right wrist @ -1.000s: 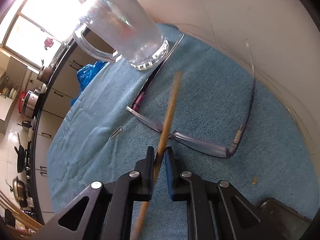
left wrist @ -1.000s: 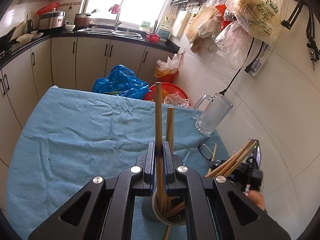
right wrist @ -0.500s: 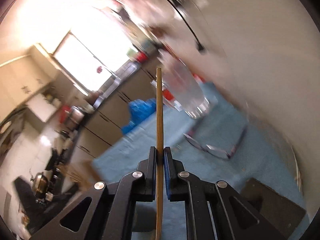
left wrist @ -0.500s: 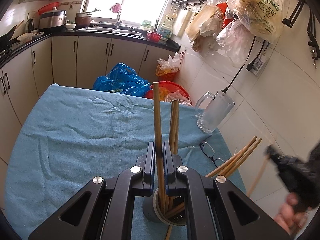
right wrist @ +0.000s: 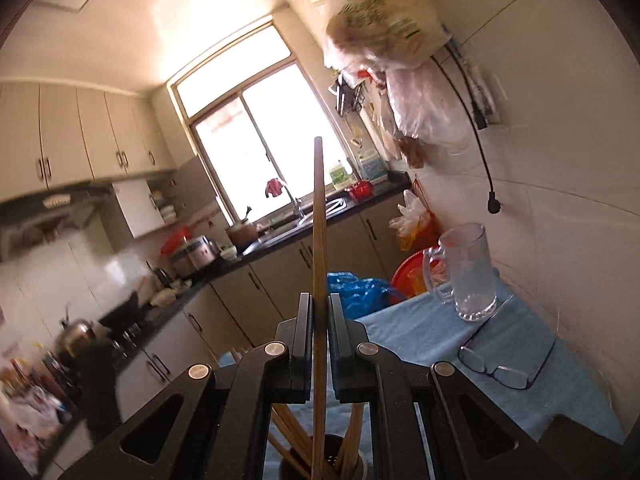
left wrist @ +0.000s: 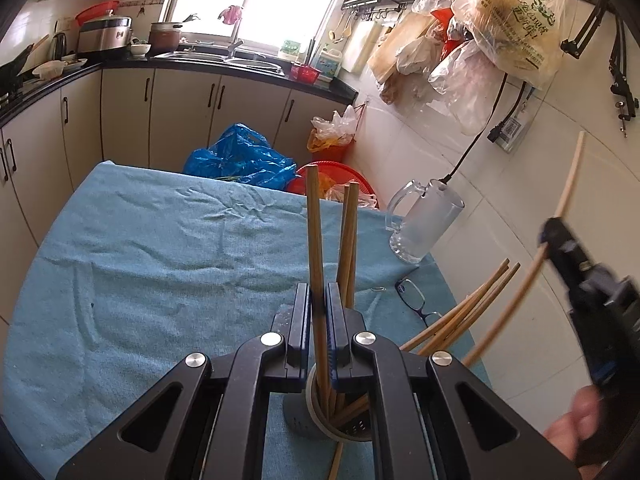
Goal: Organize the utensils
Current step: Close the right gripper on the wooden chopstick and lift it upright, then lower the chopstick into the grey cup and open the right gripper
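Wooden chopsticks point(left wrist: 347, 240) stand in a grey perforated holder point(left wrist: 300, 420) on the blue tablecloth point(left wrist: 160, 260). The left gripper point(left wrist: 318, 312) clamps one there; the right gripper point(right wrist: 319, 316) clamps another above it. Just beside: a clear glass mug point(left wrist: 424, 224) and dark-framed eyeglasses point(left wrist: 414, 298).

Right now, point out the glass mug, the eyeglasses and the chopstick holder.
clear glass mug point(left wrist: 425, 224), left wrist view, on its body.
dark-framed eyeglasses point(right wrist: 505, 372), right wrist view, on a lens.
grey perforated chopstick holder point(left wrist: 297, 420), left wrist view, on its wall.

Holder point(left wrist: 344, 428) base hidden, perhaps grey
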